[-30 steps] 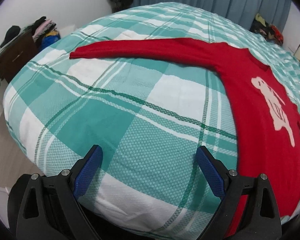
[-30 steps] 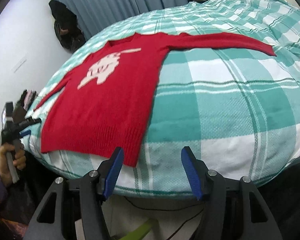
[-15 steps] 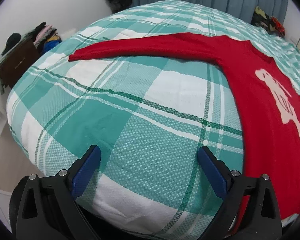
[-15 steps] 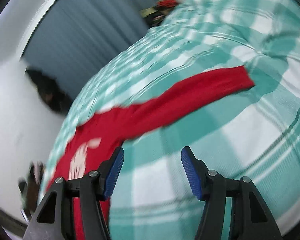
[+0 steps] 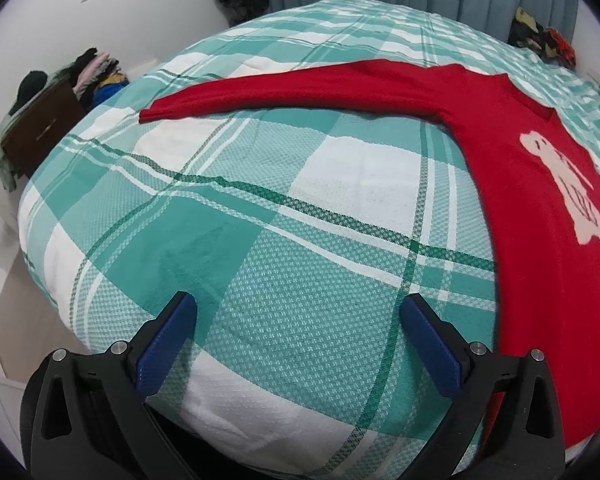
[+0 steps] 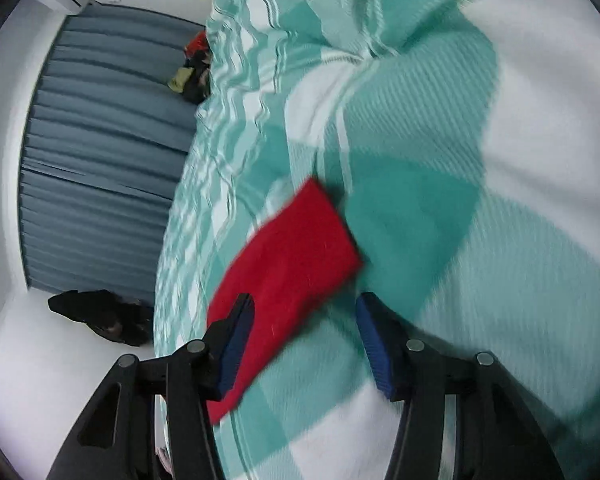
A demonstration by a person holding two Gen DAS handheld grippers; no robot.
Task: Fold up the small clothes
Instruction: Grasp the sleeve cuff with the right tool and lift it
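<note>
A red sweater [image 5: 540, 200] with a cream animal figure lies flat on the green and white checked bedspread [image 5: 260, 220]. Its one sleeve [image 5: 280, 88] stretches out to the left. My left gripper [image 5: 296, 312] is open and empty, low over the bedspread, left of the sweater's body. In the right wrist view the other sleeve's cuff end [image 6: 296, 256] lies just ahead of my right gripper [image 6: 304, 312], which is open with the sleeve between its jaws. That view is blurred.
A dark wooden cabinet [image 5: 40, 132] with piled clothes stands left of the bed. Blue-grey curtains [image 6: 100, 160] hang behind it. Dark clothing [image 6: 100, 316] hangs on the white wall. More clothes [image 5: 540, 36] lie at the bed's far corner.
My right gripper has swung from the sweater's hem to the far sleeve's cuff and dropped close to it. My left gripper has edged forward a little over the bedspread.
</note>
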